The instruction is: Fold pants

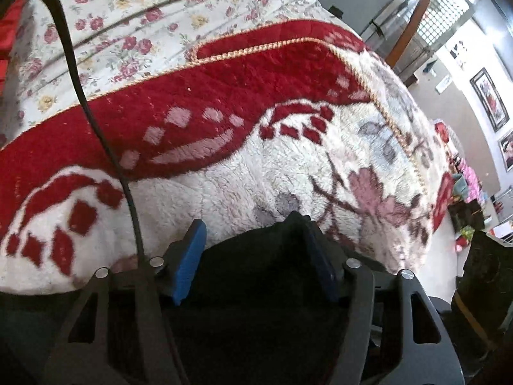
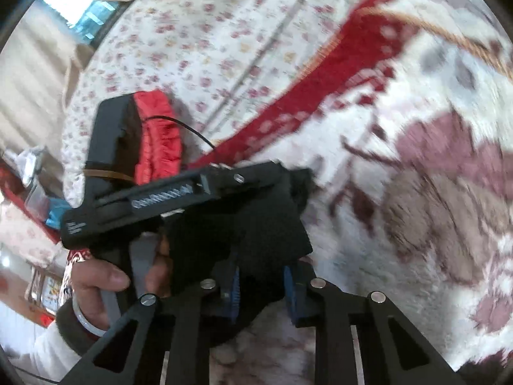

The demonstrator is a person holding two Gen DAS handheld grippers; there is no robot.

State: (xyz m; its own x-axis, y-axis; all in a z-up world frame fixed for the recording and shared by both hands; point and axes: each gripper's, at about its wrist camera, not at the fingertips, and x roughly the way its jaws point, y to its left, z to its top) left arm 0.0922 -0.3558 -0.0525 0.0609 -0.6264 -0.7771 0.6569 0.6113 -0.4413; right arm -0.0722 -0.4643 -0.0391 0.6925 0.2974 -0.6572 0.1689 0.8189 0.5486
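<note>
The pants (image 1: 256, 276) are black cloth, bunched up between the two blue-padded fingers (image 1: 189, 263) of my left gripper (image 1: 253, 256). The cloth fills the gap and drapes over the right finger, hiding most of it. In the right wrist view the left gripper (image 2: 295, 179) shows from the side, held by a hand (image 2: 99, 279), and the pants (image 2: 243, 234) hang from its tip. They run down into my right gripper (image 2: 261, 285), whose blue pads stand close together, pinching the cloth's lower edge. Both grippers hover just above the blanket.
A plush white and red flowered blanket (image 1: 256, 176) covers the bed, over a floral sheet (image 1: 144, 16). A black cable (image 1: 73, 70) hangs across the left. The bed's edge falls off at right toward cluttered shelves (image 1: 465, 192). A red ruffled cloth (image 2: 157, 134) lies behind the left gripper.
</note>
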